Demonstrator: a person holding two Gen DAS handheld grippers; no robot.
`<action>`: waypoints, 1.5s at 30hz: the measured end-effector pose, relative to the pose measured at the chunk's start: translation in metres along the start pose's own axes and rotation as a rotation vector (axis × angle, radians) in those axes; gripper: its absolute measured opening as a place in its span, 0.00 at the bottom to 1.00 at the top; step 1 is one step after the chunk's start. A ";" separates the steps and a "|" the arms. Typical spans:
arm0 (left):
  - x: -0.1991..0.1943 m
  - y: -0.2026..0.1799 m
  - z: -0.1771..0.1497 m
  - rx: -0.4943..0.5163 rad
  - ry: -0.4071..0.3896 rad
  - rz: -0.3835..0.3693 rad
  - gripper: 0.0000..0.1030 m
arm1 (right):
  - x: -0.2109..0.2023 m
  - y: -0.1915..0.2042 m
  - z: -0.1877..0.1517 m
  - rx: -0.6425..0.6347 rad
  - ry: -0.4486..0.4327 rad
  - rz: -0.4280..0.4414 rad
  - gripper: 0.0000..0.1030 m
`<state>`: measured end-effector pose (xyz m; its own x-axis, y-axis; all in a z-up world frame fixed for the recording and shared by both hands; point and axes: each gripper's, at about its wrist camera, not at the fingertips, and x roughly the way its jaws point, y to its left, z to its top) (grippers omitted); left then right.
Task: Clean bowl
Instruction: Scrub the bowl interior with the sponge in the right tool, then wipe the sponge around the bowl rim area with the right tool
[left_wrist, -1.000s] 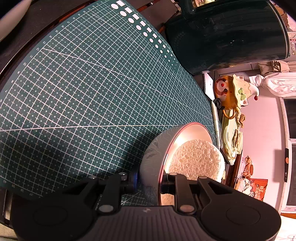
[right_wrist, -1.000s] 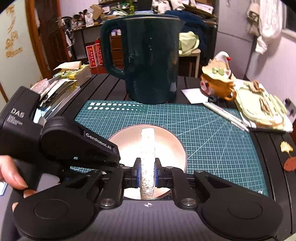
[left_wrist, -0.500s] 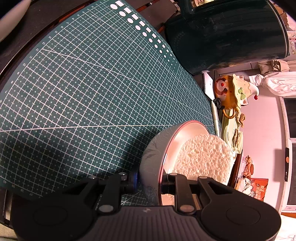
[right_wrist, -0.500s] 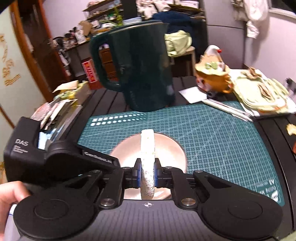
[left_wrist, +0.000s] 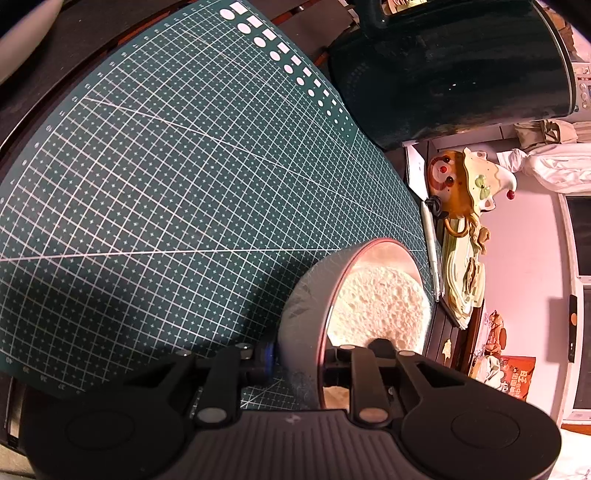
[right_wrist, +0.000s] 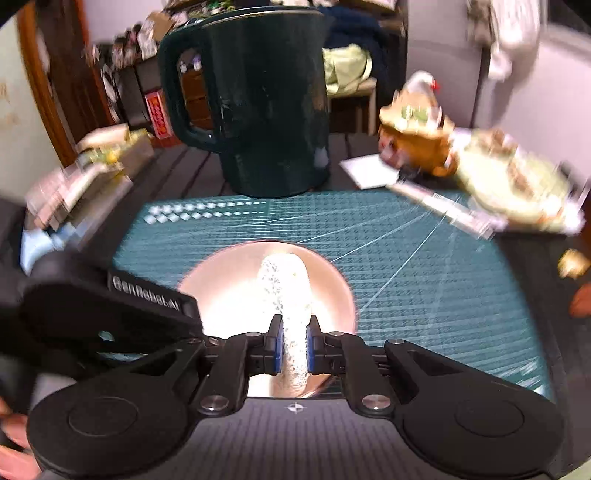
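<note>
A small bowl (left_wrist: 306, 317), grey outside and pale pink inside, is tipped on its side above the green cutting mat (left_wrist: 166, 184). My left gripper (left_wrist: 299, 360) is shut on its rim, one finger outside and one inside. A round white sponge (left_wrist: 380, 306) fills the bowl's mouth. In the right wrist view the bowl (right_wrist: 229, 280) opens toward the camera and my right gripper (right_wrist: 293, 349) is shut on the sponge (right_wrist: 286, 291), held on edge inside it. The left gripper's black body (right_wrist: 110, 306) reaches in from the left.
A tall dark green jug (right_wrist: 258, 110) stands at the mat's far edge. A clown-shaped pot (right_wrist: 417, 136), a pen (left_wrist: 430, 251), a pale green plate (right_wrist: 513, 192) and papers lie to the right. Stacked packets (right_wrist: 85, 170) sit at the left. A hand (right_wrist: 14, 435) shows bottom left.
The sponge has slid about inside the bowl, out toward the rim and back in. The right view has swung and is now blurred. The bowl stays gripped and tilted.
</note>
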<state>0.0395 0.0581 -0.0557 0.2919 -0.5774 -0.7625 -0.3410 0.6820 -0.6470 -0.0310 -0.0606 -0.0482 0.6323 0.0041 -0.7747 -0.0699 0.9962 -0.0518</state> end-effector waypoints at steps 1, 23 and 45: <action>-0.004 -0.003 -0.002 0.000 0.000 0.000 0.21 | -0.001 0.003 -0.001 -0.027 -0.012 -0.027 0.10; -0.025 -0.010 -0.009 0.062 0.007 0.051 0.15 | 0.002 -0.031 0.000 0.154 0.058 0.177 0.09; -0.006 -0.023 -0.006 0.069 0.056 0.055 0.16 | -0.031 -0.012 0.002 -0.061 0.031 -0.053 0.09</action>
<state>0.0402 0.0431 -0.0357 0.2234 -0.5607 -0.7973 -0.2925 0.7417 -0.6036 -0.0483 -0.0723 -0.0219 0.6124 -0.0518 -0.7889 -0.0848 0.9878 -0.1307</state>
